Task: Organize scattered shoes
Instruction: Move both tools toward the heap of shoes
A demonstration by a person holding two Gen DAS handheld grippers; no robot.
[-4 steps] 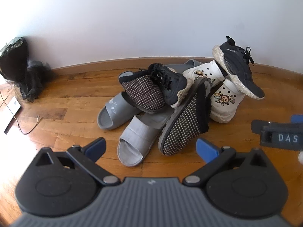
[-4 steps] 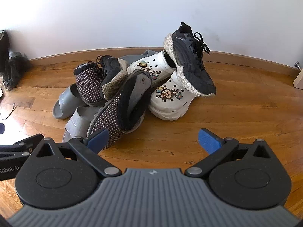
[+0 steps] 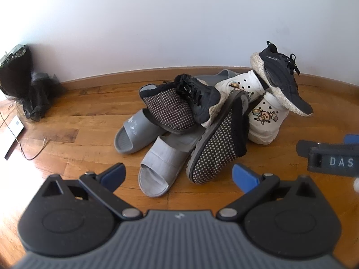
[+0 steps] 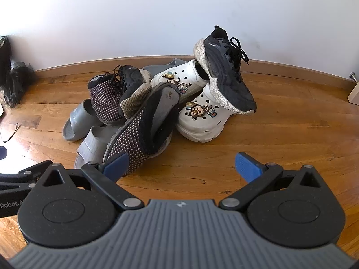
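Note:
A heap of shoes lies on the wooden floor by the white wall. It holds two grey slides [image 3: 157,163] [image 4: 74,121], two dotted dark slippers [image 3: 215,150] [image 4: 139,139], two white clogs with charms [image 3: 264,121] [image 4: 202,116] and two black sneakers. One sneaker [image 3: 282,83] [image 4: 226,74] rests tilted on the clogs, the other [image 3: 199,98] [image 4: 132,83] on a slipper. My left gripper [image 3: 178,176] is open, just short of the nearest slide and slipper. My right gripper [image 4: 181,164] is open over bare floor before the clogs, its left pad by the slipper's toe.
A dark bundle [image 3: 24,87] sits in the left corner, with a thin cable [image 3: 33,154] and a white flat object [image 3: 12,132] on the floor nearby. A pale object's corner [image 4: 353,92] shows at the far right. Open floor lies right of the heap.

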